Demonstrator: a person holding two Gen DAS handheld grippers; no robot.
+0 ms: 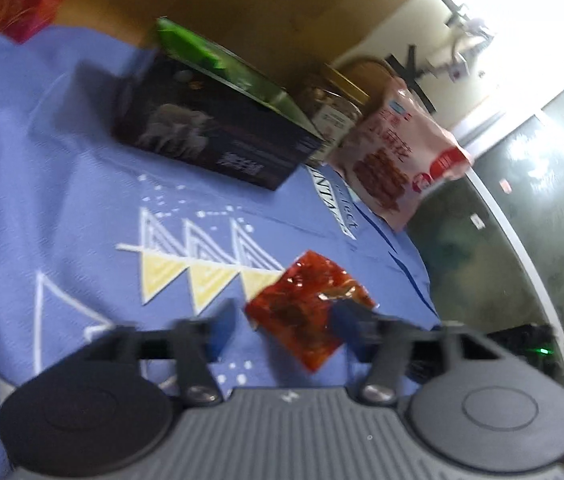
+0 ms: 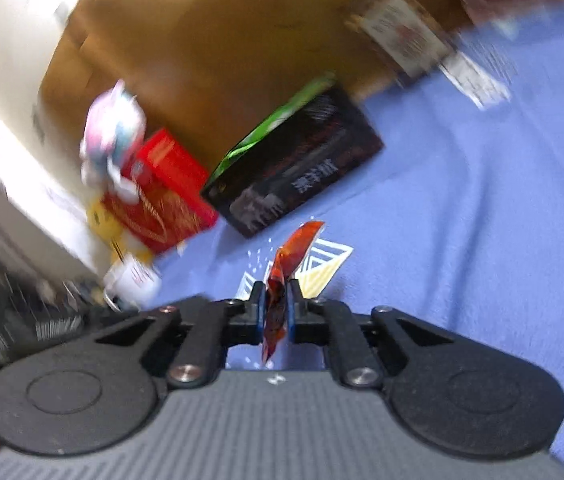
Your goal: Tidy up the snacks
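A red translucent snack packet (image 1: 306, 300) lies on the blue patterned cloth (image 1: 62, 180), between the fingers of my left gripper (image 1: 284, 312). That gripper is open; its right finger overlaps the packet's edge and its left finger stands clear of it. In the right wrist view my right gripper (image 2: 276, 288) is shut on a red snack packet (image 2: 300, 240), seen edge-on and sticking up out of the pads above the cloth (image 2: 462, 220). Neither gripper appears in the other's view.
A black box (image 1: 210, 136) with a green box (image 1: 218, 60) behind it, a gold-lidded jar (image 1: 334, 108) and a pink snack bag (image 1: 402, 152) stand along a cardboard wall (image 1: 262, 8). A red box (image 2: 166, 196), a pink-white bag (image 2: 114, 132) and a white cup (image 2: 134, 280) sit left.
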